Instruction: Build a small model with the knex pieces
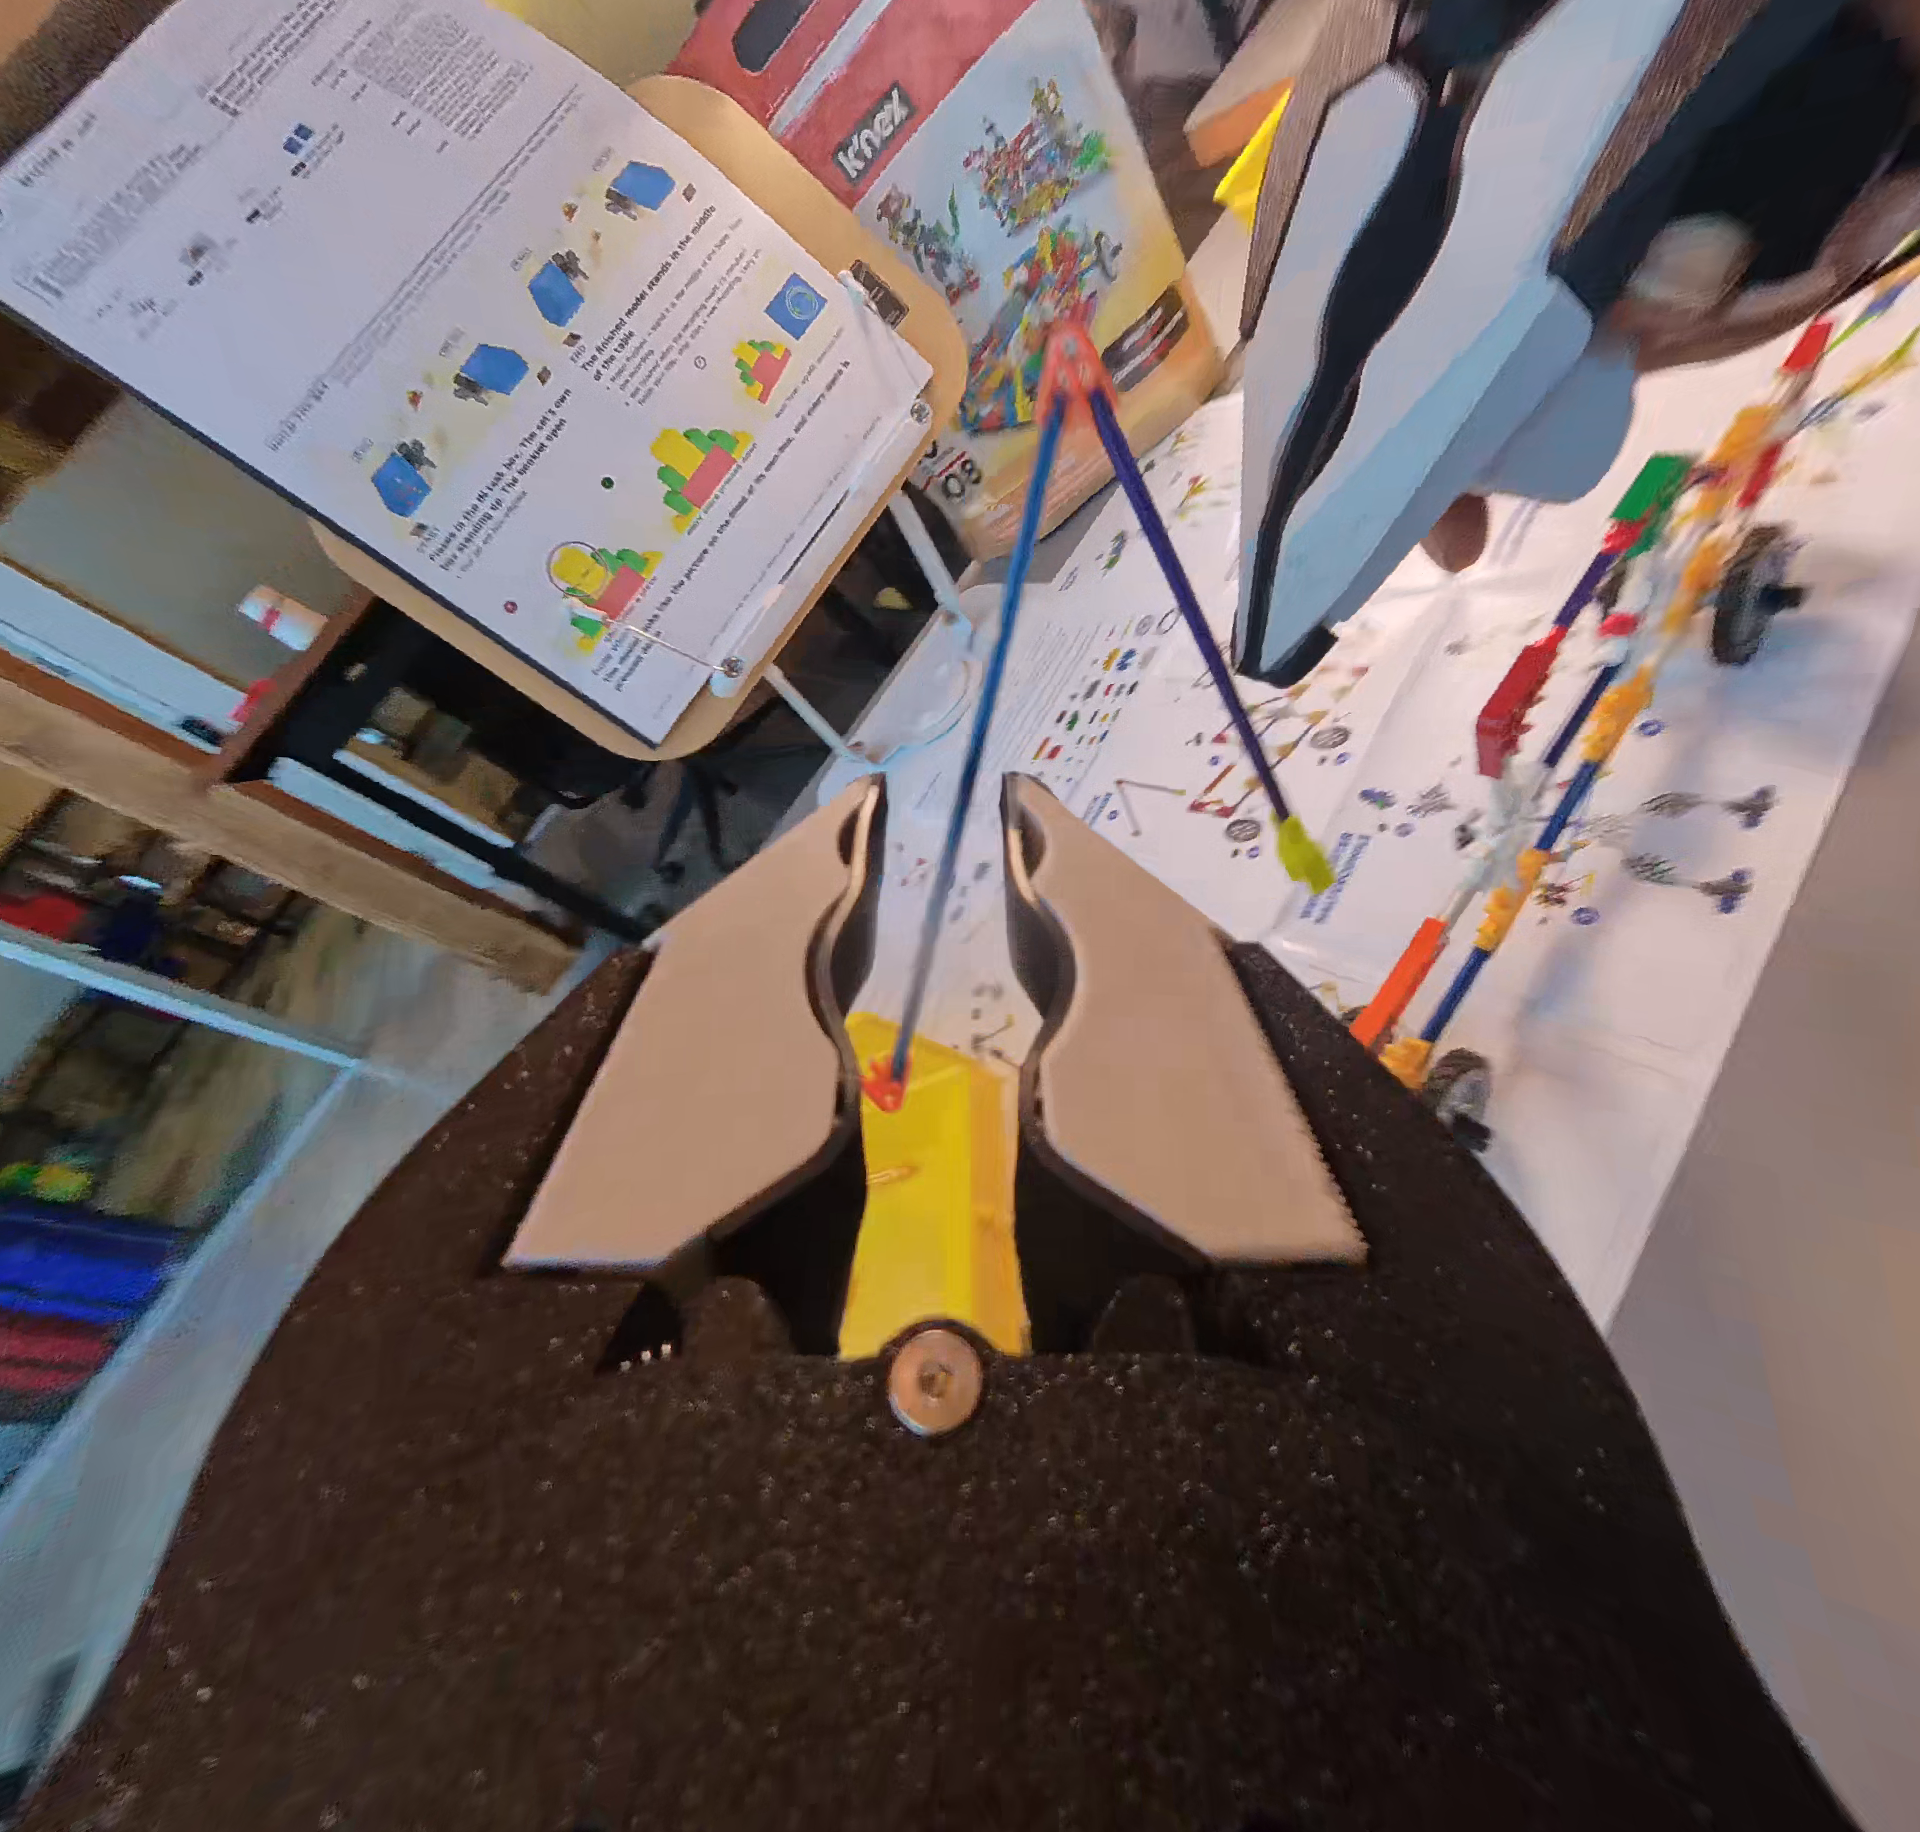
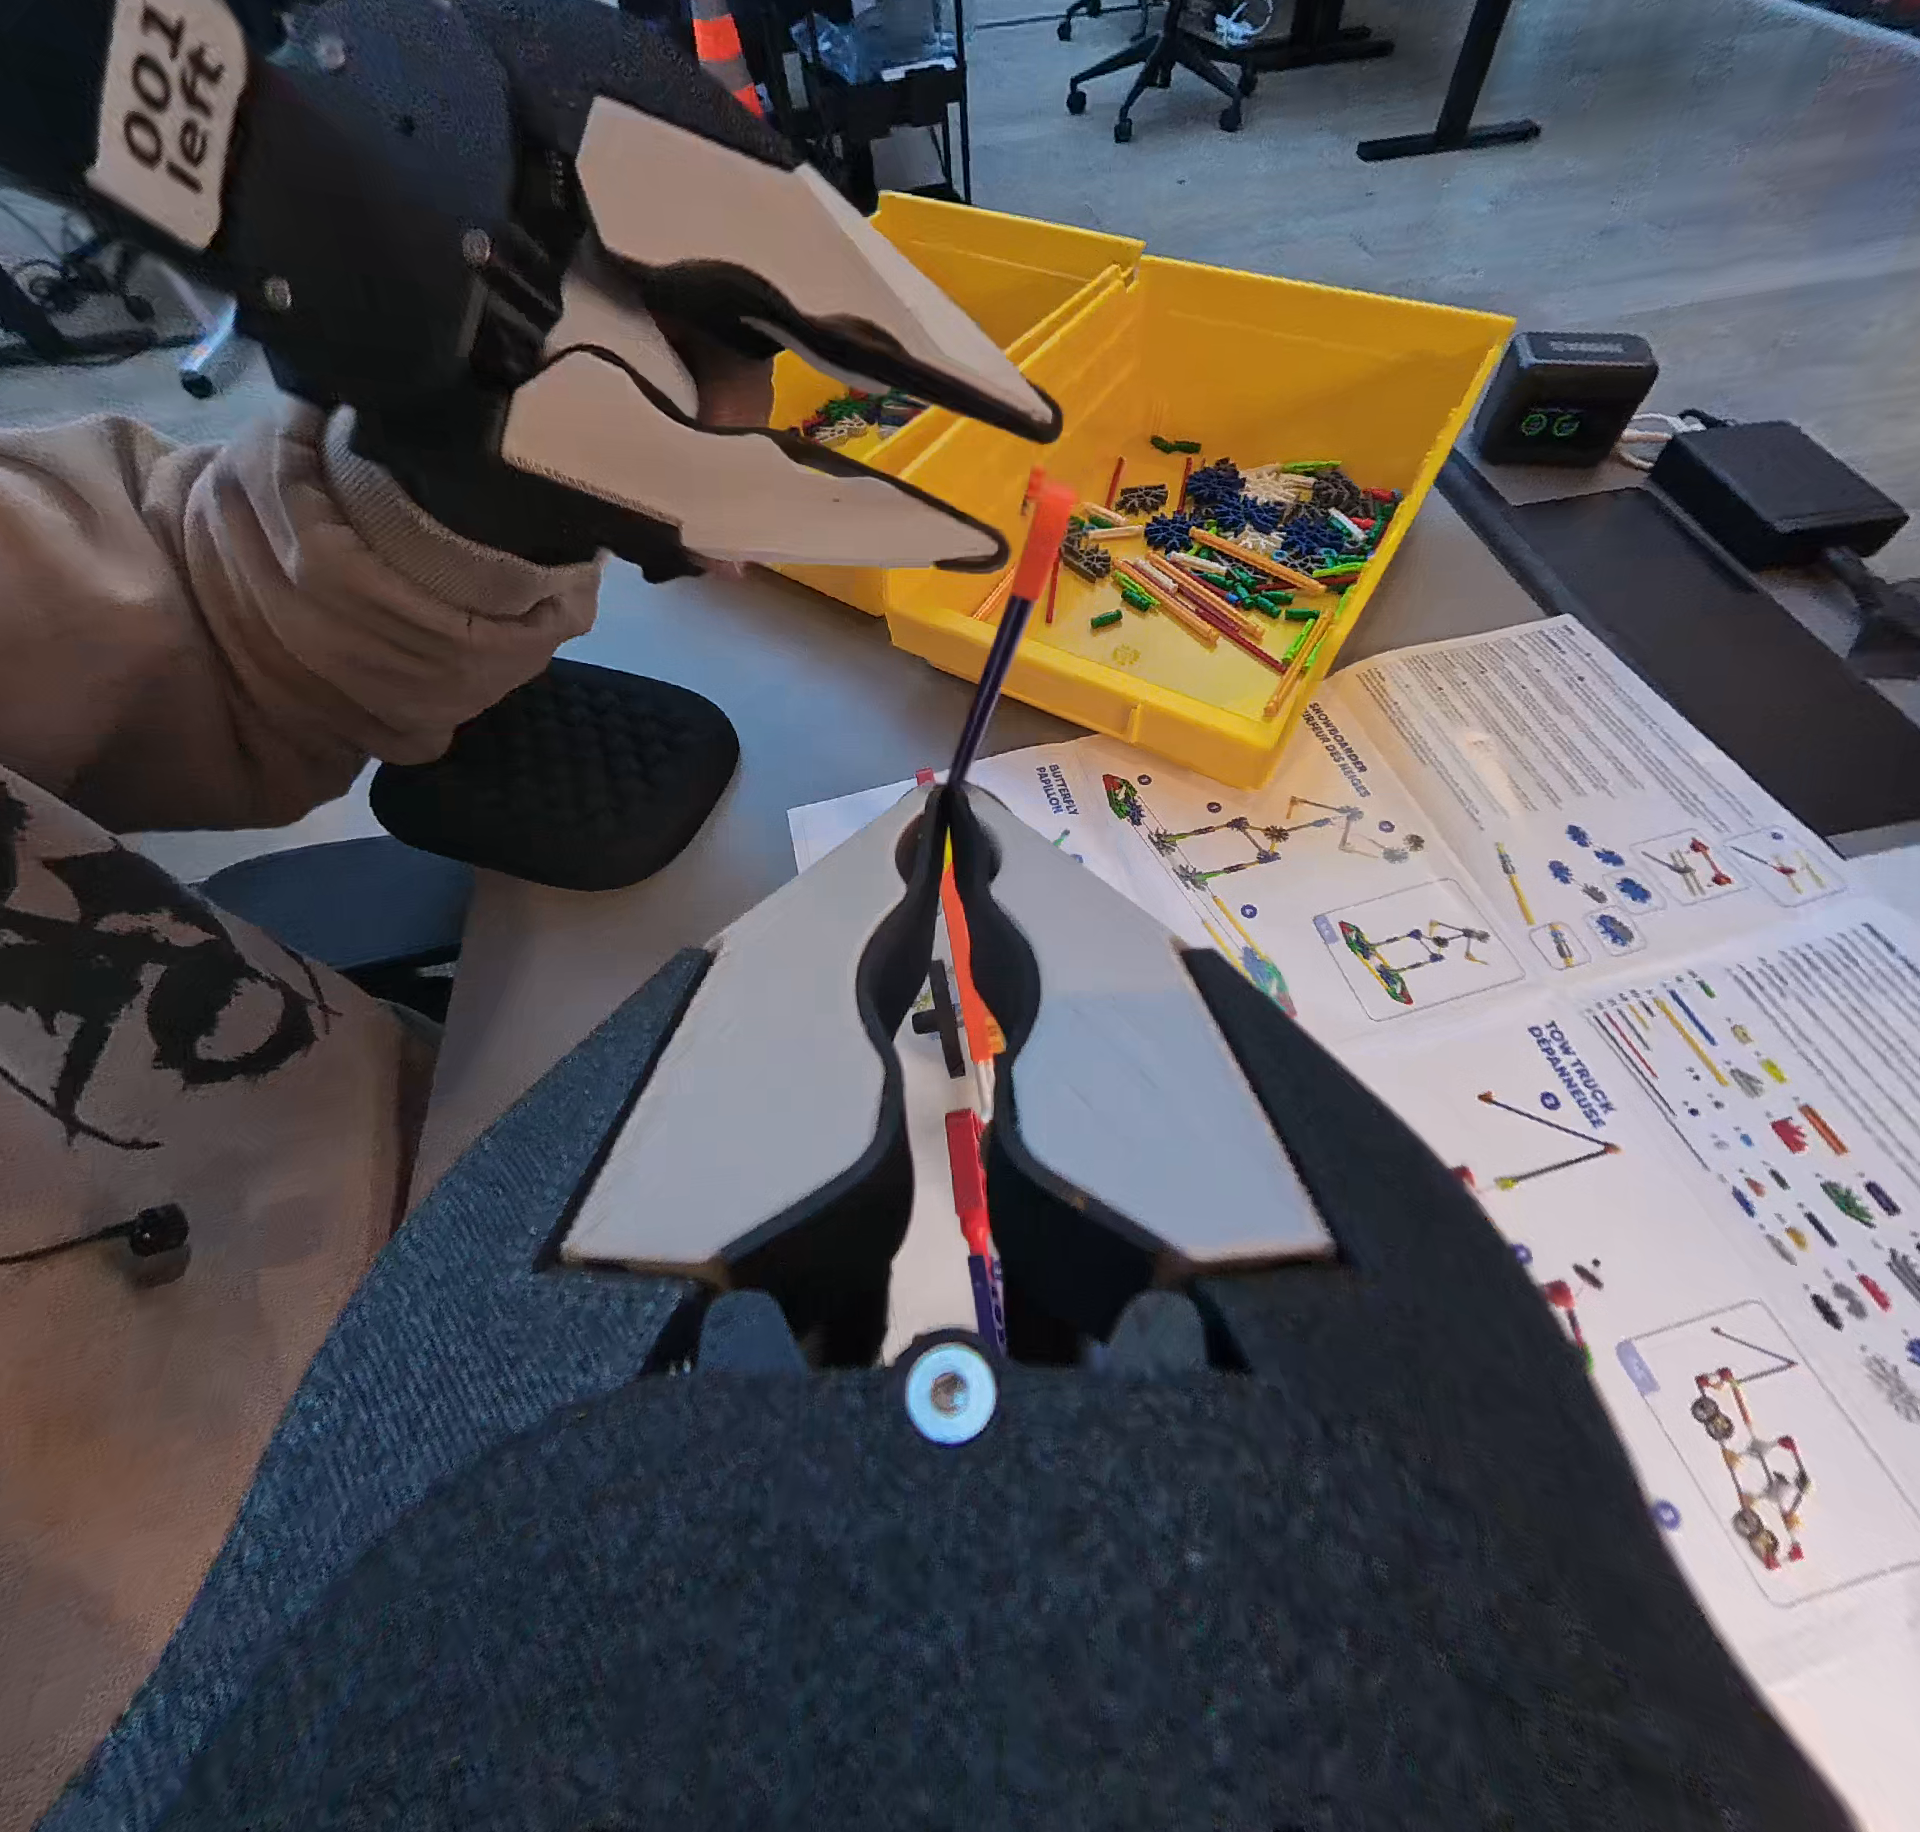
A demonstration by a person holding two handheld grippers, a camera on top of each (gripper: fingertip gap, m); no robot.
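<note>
Right gripper [image 2: 948, 806] clamps blue rod [image 2: 987, 670]; left gripper [image 2: 1023, 494] spread, tips flanking its orange connector [image 2: 1042, 535], above yellow bin [image 2: 1351, 348].

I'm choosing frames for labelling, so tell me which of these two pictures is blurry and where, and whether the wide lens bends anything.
Left wrist view: motion blur smears the right tongs at upper right and the toy model beside them; the instruction page is soft. Right wrist view: sharper overall, with the yellow bin and blue rod crisp. Both views: fisheye curves lines near the edges.
</note>
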